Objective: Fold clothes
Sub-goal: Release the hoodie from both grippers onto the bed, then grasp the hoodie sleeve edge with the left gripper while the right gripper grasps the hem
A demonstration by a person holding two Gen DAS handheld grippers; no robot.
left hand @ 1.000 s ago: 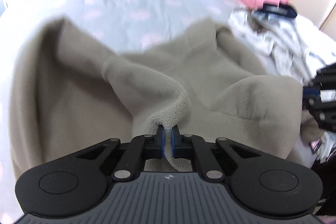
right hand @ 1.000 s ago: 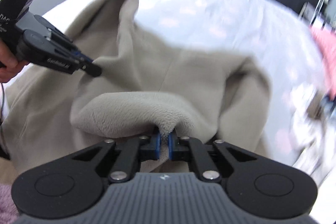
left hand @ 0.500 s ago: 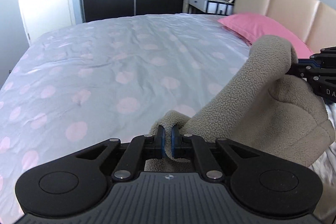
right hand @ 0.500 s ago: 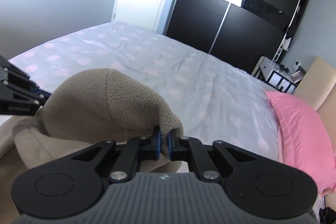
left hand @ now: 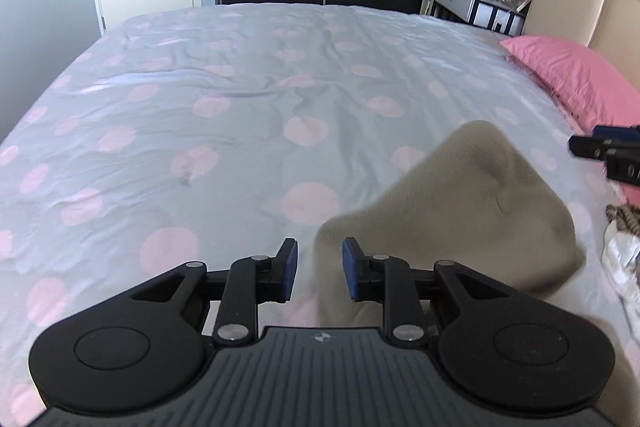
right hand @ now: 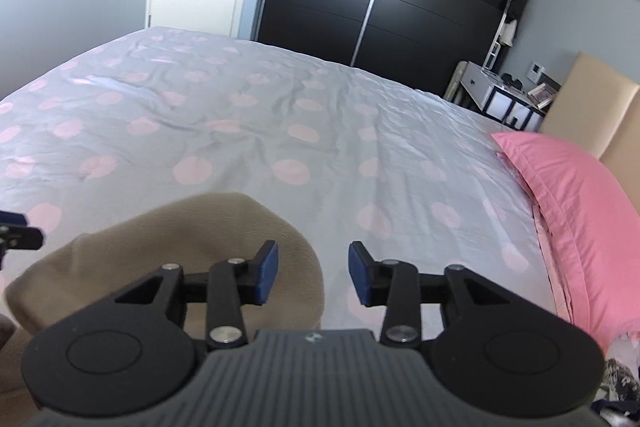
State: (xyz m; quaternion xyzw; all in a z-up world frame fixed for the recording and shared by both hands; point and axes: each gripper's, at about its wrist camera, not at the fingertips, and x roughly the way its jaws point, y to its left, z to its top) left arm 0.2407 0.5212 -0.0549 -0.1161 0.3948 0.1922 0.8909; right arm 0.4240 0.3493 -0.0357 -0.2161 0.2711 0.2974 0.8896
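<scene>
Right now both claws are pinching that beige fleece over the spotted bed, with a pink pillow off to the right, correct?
Not pinching. In both wrist views the left gripper and right gripper stand open, jaws apart, with the beige fleece loose, clamped by neither. The spotted bed and the pink pillow on the right are as you say.

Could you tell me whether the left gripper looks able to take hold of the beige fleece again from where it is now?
Probably yes: the left gripper is open, and the beige fleece lies just ahead with nothing between.
</scene>
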